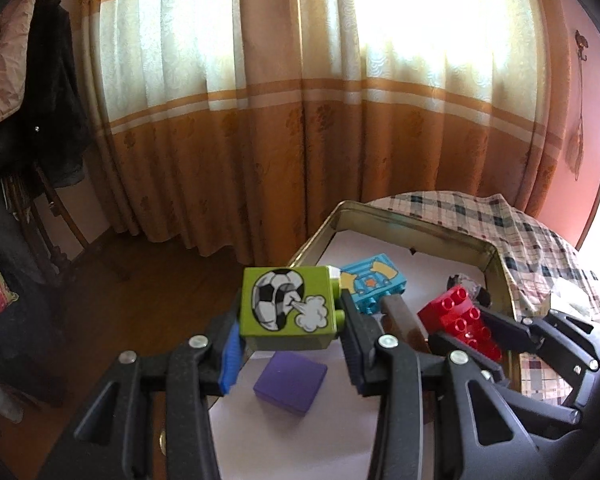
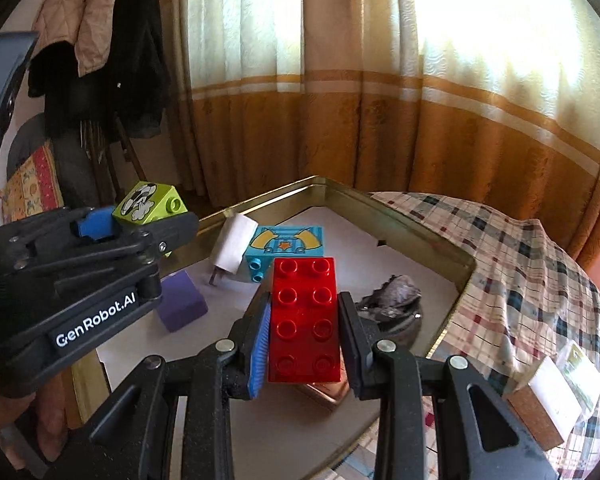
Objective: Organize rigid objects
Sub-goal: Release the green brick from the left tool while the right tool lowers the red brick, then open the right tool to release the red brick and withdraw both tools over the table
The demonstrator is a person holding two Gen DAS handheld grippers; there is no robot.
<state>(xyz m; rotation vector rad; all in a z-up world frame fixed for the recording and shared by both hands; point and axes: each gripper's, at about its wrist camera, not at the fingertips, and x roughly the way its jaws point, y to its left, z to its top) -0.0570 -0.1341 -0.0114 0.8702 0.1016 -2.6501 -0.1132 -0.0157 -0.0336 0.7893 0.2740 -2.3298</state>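
Left wrist view: looks forward along own fingers, slightly down, close above gold tin (image 1: 496, 258) at lower right of frame; curtain (image 1: 300, 100) fills upper half. Right wrist view: same facing, close over tin (image 2: 466, 264) at frame centre, curtain (image 2: 420, 100) behind. Shared: tin, curtain, plaid cloth (image 1: 540, 236) (image 2: 520, 264), blue block (image 1: 374, 286) (image 2: 286, 250), purple block (image 1: 291, 386) (image 2: 182, 302). Each view catches other gripper: right one (image 1: 466, 326) at lower right, left one (image 2: 148, 214) at left edge.

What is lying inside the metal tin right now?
Inside the metal tin: a purple block, a white charger plug, a light-blue printed brick and a crumpled grey wrapper. The held red brick covers the floor beneath, where only a brownish edge shows.
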